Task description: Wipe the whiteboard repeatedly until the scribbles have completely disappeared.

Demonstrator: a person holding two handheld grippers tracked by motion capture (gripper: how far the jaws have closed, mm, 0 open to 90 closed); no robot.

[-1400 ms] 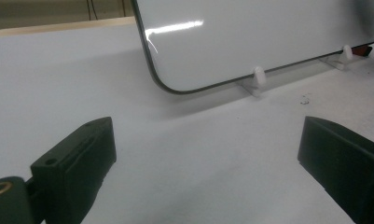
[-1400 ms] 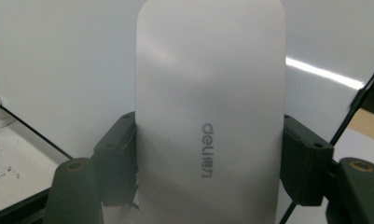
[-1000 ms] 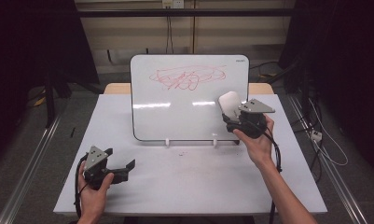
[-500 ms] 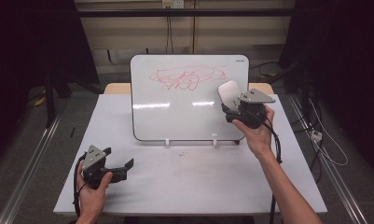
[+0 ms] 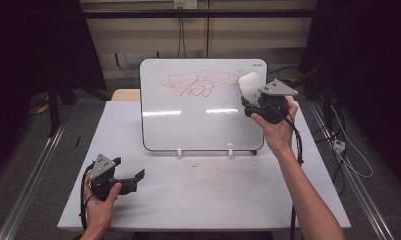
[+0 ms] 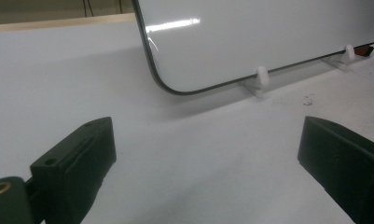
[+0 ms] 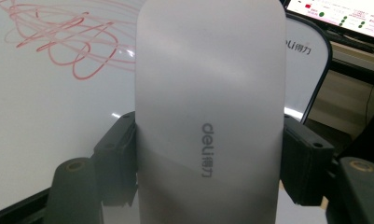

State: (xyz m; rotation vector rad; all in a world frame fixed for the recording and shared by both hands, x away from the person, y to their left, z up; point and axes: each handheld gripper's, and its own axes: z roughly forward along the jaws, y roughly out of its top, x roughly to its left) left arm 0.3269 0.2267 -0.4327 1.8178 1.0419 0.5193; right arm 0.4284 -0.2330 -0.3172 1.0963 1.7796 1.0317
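Your whiteboard [image 5: 198, 117] stands propped on the table [image 5: 203, 195], leaning back on two small white feet, with its face toward you. The red scribble [image 5: 198, 84] runs across the upper part of the board, long axis side to side, and its right end lies just left of the eraser [image 5: 249, 82] you are carrying. So the coming move looks like a sweep leftward along that axis, with the eraser's pad needing to meet the board flat.

Your right gripper [image 5: 248, 102] is by far the nearer one: it sits at the board's upper right corner, raised well off the table, forearm stretched forward and up. Its jaws are clamped on the eraser's two long sides, with the eraser standing upright between them and its rounded top above the grip, as the right gripper view shows [image 7: 210, 112].

Your left gripper [image 5: 133, 179] rests low at the near left of the table, well apart from the board, jaws spread wide with nothing between them.
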